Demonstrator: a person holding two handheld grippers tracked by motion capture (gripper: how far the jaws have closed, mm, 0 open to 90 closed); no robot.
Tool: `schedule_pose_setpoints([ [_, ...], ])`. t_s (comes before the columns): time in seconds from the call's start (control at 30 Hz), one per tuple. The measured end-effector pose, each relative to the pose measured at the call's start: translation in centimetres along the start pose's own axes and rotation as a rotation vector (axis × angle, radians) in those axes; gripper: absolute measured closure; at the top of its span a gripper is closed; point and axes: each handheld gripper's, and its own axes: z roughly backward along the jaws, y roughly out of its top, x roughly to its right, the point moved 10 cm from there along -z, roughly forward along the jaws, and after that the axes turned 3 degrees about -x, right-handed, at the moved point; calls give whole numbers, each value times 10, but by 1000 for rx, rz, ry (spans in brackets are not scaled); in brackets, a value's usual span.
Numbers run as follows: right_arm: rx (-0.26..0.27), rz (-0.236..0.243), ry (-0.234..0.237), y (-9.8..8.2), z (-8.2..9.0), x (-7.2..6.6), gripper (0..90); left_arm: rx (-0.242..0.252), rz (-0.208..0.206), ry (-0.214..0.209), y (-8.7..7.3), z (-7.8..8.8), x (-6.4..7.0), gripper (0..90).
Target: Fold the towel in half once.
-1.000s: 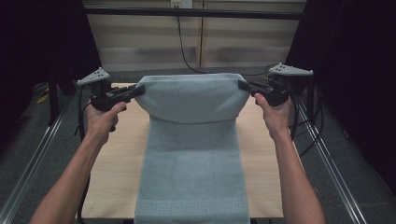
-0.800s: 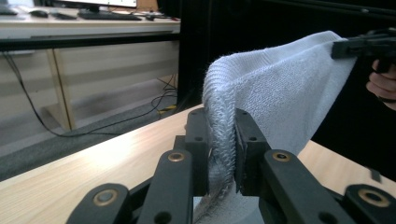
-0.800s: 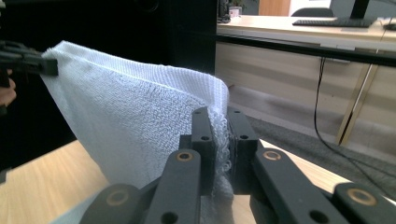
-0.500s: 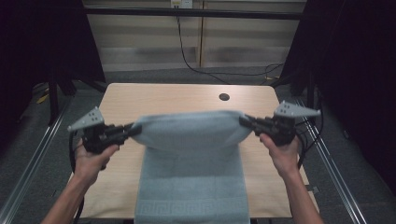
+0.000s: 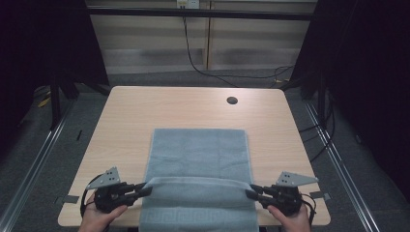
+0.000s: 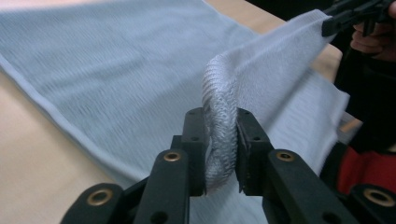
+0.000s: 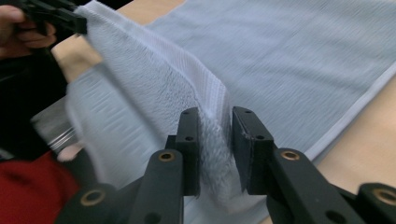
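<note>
A grey-blue towel (image 5: 198, 150) lies flat down the middle of the wooden table (image 5: 135, 116), its front part doubled over into a raised fold near the table's front edge. My left gripper (image 5: 145, 189) grips the fold's left end. In the left gripper view the rolled hem (image 6: 222, 135) fills the gap, and both pads touch it as the jaws have just been opening. My right gripper (image 5: 251, 192) is at the fold's right end. Its jaws (image 7: 215, 140) have just been opening too, and the hem (image 7: 212, 107) stands loose between them with a gap at one pad.
A round cable hole (image 5: 232, 100) sits in the far right part of the tabletop. Bare wood borders the towel on both sides. Metal rails (image 5: 34, 164) run along the floor left and right, and a black cable (image 5: 193, 58) hangs behind the table.
Both grippers have come down and toward the front edge, carrying the towel's end over and laying it as a fold on the near part. The jaws stand wider than before.
</note>
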Motion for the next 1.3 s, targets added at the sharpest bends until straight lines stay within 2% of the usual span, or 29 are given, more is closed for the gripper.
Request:
schedule_pose_setpoints([
  [0.07,-9,7,10,-7,4,-7,639,9,-8,-20,-1,5,3,712],
  [0.1,2,-2,18,-6,6,-9,638,24,-7,-13,2,8,3,703],
  [0.13,22,5,31,-3,9,-11,631,36,-4,-16,4,11,3,685],
  [0.17,43,10,26,2,12,-12,621,47,-6,-16,8,14,2,680],
  [0.23,65,10,30,10,14,-11,599,105,20,-21,18,19,-2,642],
  [0.27,73,12,24,14,14,-9,598,111,25,-18,21,18,-5,642],
  [0.4,47,32,20,24,-2,0,599,66,31,31,29,0,-28,615],
  [0.47,36,40,17,30,-15,8,600,21,22,19,31,-15,-37,605],
  [0.53,13,35,19,34,-29,18,600,2,35,15,34,-30,-46,597],
  [0.63,6,30,-2,43,-44,36,597,-34,32,25,39,-49,-58,585],
  [0.73,-13,25,-21,52,-59,53,578,-45,48,54,48,-65,-76,572],
  [0.8,-25,17,-40,57,-69,65,553,-27,59,75,54,-71,-86,561],
  [0.87,-36,-1,-47,61,-80,75,549,-37,76,90,59,-78,-98,543],
  [0.9,-41,4,-64,62,-85,81,539,-35,84,102,61,-81,-103,540],
  [1.0,-64,-9,-94,66,-103,94,526,-47,83,139,63,-89,-118,530],
  [1.07,-74,-6,-115,67,-111,99,525,-73,107,167,58,-95,-129,527],
  [1.13,-86,-14,-125,65,-119,103,529,-113,102,181,48,-99,-135,527],
  [1.2,-113,-12,-129,61,-124,104,533,-98,104,172,45,-100,-133,532],
  [1.23,-150,-5,-134,55,-126,102,532,-111,87,171,43,-99,-131,541],
  [1.3,-160,1,-135,50,-125,100,528,-122,72,171,40,-97,-128,557],
])
